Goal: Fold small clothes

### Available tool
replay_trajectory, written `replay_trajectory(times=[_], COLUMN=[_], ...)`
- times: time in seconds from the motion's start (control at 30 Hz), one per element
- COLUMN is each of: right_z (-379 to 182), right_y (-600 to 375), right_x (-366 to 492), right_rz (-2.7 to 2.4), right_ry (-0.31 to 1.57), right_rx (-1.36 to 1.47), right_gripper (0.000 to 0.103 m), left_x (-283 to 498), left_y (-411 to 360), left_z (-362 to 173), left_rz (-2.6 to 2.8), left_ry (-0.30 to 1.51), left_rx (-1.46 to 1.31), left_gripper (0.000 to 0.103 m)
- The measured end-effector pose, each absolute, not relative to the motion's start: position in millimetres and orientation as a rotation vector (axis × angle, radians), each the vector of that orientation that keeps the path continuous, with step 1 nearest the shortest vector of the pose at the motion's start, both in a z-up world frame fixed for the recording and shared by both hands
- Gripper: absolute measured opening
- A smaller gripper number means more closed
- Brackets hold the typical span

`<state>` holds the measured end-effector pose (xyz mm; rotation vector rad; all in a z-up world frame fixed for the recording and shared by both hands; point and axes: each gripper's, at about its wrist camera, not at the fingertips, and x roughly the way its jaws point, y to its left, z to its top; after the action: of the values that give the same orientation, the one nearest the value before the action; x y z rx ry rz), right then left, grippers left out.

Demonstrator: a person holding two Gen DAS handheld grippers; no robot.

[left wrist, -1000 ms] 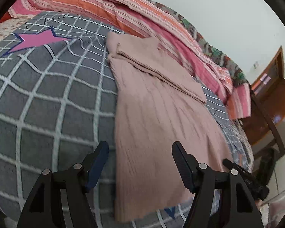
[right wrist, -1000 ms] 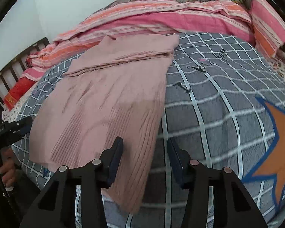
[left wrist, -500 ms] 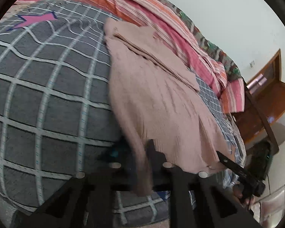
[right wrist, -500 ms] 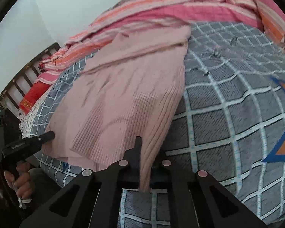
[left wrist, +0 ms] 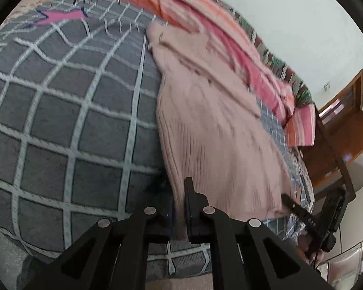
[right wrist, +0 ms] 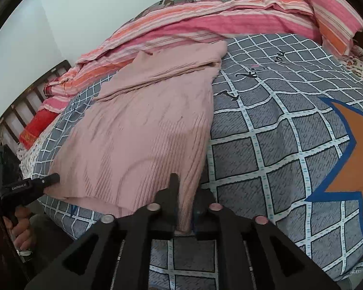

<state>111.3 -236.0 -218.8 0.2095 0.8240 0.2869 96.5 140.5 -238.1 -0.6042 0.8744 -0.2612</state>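
Right now a pink knitted sweater (left wrist: pixel 213 130) lies spread on the bed, on a grey quilt (left wrist: pixel 67 111) crossed with white lines. Its folded-over top end reaches toward the far side, where a rumpled pink and orange striped blanket (right wrist: pixel 205 21) is heaped along the wall. Its ribbed hem is at the near edge of the bed, and both tongs have it.

The left gripper (left wrist: pixel 179 203) is pressed together on the hem's left corner, a pinch of ribbed knit standing up between its black fingers (left wrist: pixel 190 193). The right gripper (right wrist: pixel 185 203) pinches the hem's right corner; its jaws have just eased slightly apart, though the fabric is between them and the pads look to be on it.

Seen from the right side, the left tool's black body juts toward the hem at the far left, with a hand (right wrist: pixel 21 227) wrapped round its handle. An orange star (right wrist: pixel 351 149) with a blue outline is printed on the quilt to the right of the sweater, well apart from it. A pink star (left wrist: pixel 60 15) sits on the far left part of the quilt. Dark wooden bed slats (right wrist: pixel 21 106) show beyond the left edge of the mattress.
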Motion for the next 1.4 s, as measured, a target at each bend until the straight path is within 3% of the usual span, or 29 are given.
replay_trajectory(times=[0.17, 0.7, 0.83, 0.97, 1.0, 1.07, 1.2, 1.4], right_z=[-224.4, -231.0, -232.9, -232.5, -232.1, -232.1, -230.4, -217.9], right_y=[-240.7, -241.0, -241.8, -237.6, -236.4, -234.9, -235.3, -244.7], right_x=[104.8, 102.7, 100.0, 98.0, 97.5, 97.2, 96.6, 95.5], right_rz=[0.293, 0.287, 0.313, 0.304, 0.296, 0.291, 0.302, 0.297], right_ry=[0.776, 0.771, 0.777, 0.770, 0.769, 0.770, 0.776, 0.780], right_rx=[0.228, 0.259, 0.281, 0.254, 0.241, 0.229, 0.233, 0.286], right_gripper=[0.018, 0.018, 0.026, 0.027, 0.025, 0.010, 0.006, 0.005], left_x=[88.8, 86.7, 85.3, 85.7, 86.4, 87.5, 87.3, 84.4], left_y=[132.3, 132.8, 135.2, 135.3, 135.6, 136.6, 137.7, 147.1], left_z=[-239.2, -239.9, -242.6, -244.2, -244.6, -245.6, -244.6, -234.2], left_rz=[-0.279, -0.251, -0.251, -0.251, -0.250, -0.249, -0.248, -0.230], left_ry=[0.866, 0.812, 0.817, 0.829, 0.832, 0.836, 0.819, 0.776], left_rx=[-0.576, -0.579, -0.603, -0.614, -0.618, -0.631, -0.644, -0.646], left_gripper=[0.024, 0.022, 0.022, 0.022, 0.022, 0.021, 0.009, 0.007])
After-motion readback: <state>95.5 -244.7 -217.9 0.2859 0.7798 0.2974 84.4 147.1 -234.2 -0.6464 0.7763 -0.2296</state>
